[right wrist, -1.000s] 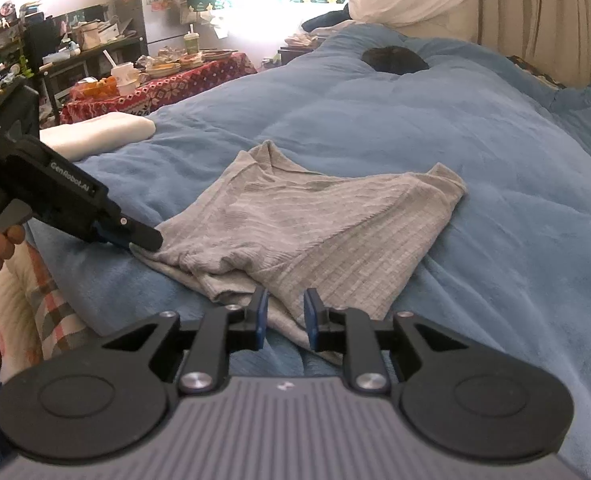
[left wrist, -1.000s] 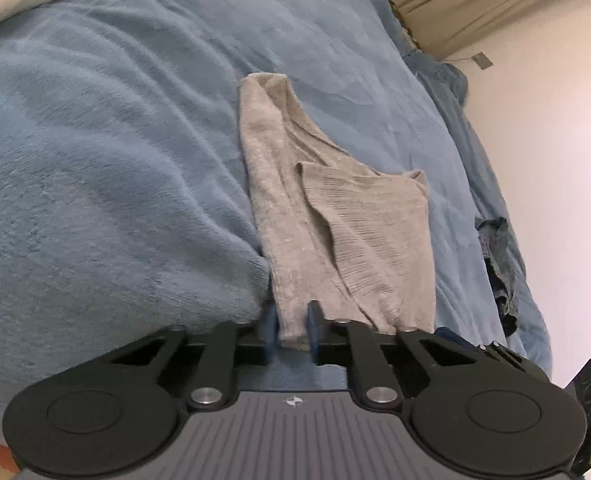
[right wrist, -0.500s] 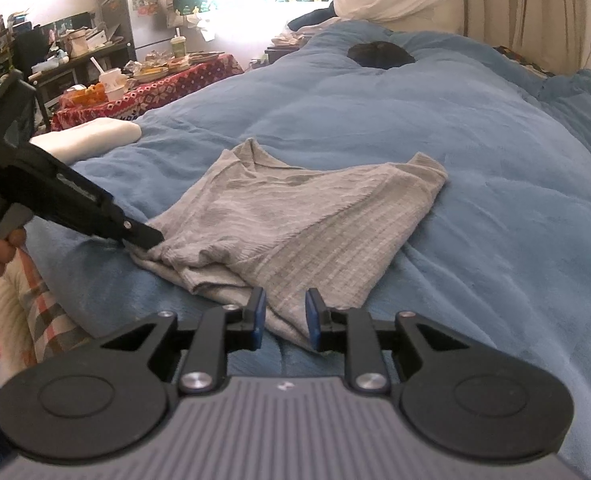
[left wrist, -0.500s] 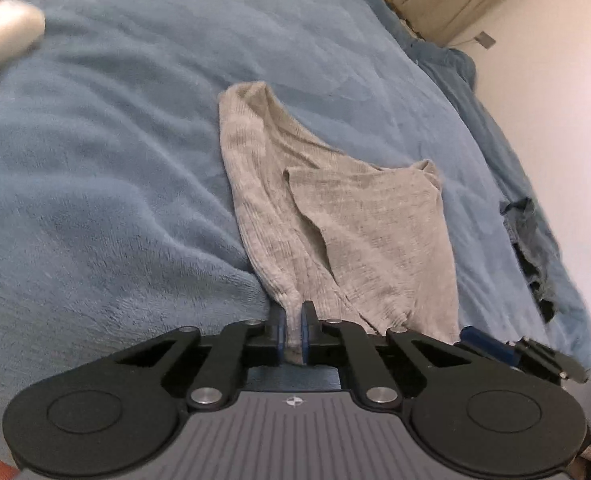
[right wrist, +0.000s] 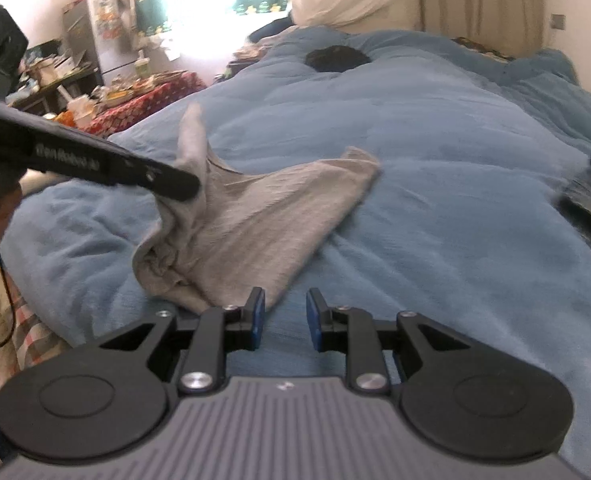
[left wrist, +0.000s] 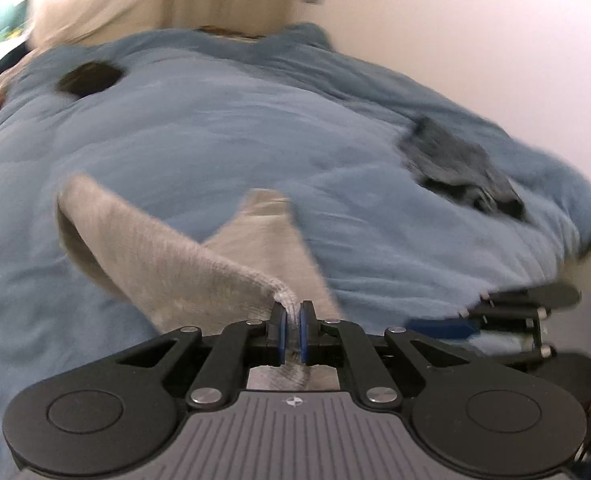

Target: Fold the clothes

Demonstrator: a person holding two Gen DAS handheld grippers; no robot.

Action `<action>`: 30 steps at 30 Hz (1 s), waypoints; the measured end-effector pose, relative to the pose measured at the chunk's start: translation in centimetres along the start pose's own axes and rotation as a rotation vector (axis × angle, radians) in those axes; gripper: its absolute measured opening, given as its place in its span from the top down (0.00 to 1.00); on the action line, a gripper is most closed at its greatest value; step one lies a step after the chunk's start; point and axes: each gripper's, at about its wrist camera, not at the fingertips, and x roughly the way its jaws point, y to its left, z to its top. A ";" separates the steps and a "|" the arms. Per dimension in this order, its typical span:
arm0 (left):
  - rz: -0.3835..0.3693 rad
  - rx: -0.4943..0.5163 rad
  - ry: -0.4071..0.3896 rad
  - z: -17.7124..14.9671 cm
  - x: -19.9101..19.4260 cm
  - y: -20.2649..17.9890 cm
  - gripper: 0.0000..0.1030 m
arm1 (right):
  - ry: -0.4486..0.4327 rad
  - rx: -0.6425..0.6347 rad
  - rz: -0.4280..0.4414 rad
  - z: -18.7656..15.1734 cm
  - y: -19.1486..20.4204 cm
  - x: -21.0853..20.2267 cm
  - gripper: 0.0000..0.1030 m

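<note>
Grey garment [right wrist: 263, 216] is lying partly on the blue blanket [right wrist: 435, 184] of the bed, one edge raised. Left hand-held gripper [left wrist: 292, 320] is pinching that raised edge between closed fingers. Right hand-held gripper [right wrist: 281, 316] is hovering with fingers parted, empty, just beside the garment's near corner. Dark clothing [left wrist: 459, 172] is lying well apart.

Your left gripper [left wrist: 291, 330] pinches the grey garment's [left wrist: 175, 268] edge, lifted over the blue blanket [left wrist: 255, 140].
</note>
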 end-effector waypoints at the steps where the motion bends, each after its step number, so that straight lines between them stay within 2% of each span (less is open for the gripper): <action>1: -0.009 0.042 0.015 0.2 0.8 -1.1 0.94 | -0.003 0.015 -0.010 -0.1 -0.5 -0.2 0.74; 4: 0.001 0.164 0.109 -0.7 3.8 -3.9 0.94 | -0.007 0.061 -0.029 -0.5 -1.8 -0.6 0.74; 6: 0.003 0.187 0.164 -1.6 5.4 -4.6 0.94 | -0.008 0.078 -0.034 -0.7 -2.3 -0.7 0.73; 8: 0.015 0.211 0.176 -2.7 5.9 -4.9 0.93 | -0.008 0.082 -0.035 -0.8 -2.6 -0.7 0.73; 10: 0.005 0.192 0.163 -2.7 5.5 -4.5 0.93 | -0.009 0.089 -0.024 -0.8 -2.8 -0.5 0.71; 12: -0.030 0.164 0.156 -2.6 5.1 -4.1 0.83 | -0.014 0.101 -0.006 -0.7 -2.9 -0.3 0.71; 16: -0.100 0.107 0.143 -2.3 4.2 -3.3 0.72 | -0.017 0.135 0.040 -0.2 -3.1 0.3 0.71; 20: -0.127 0.080 0.147 -2.3 3.1 -2.8 0.70 | 0.000 0.217 0.103 0.3 -3.7 0.9 0.71; 23: -0.110 -0.023 0.141 -2.5 2.0 -0.5 0.70 | 0.020 0.246 0.142 0.5 -3.6 1.4 0.75; 26: -0.093 -0.126 0.135 -2.7 1.0 1.7 0.68 | 0.038 0.259 0.182 0.6 -2.9 1.8 0.75; 30: -0.070 -0.263 0.126 -2.9 -0.3 4.7 0.67 | 0.067 0.288 0.188 0.7 -2.0 2.9 0.74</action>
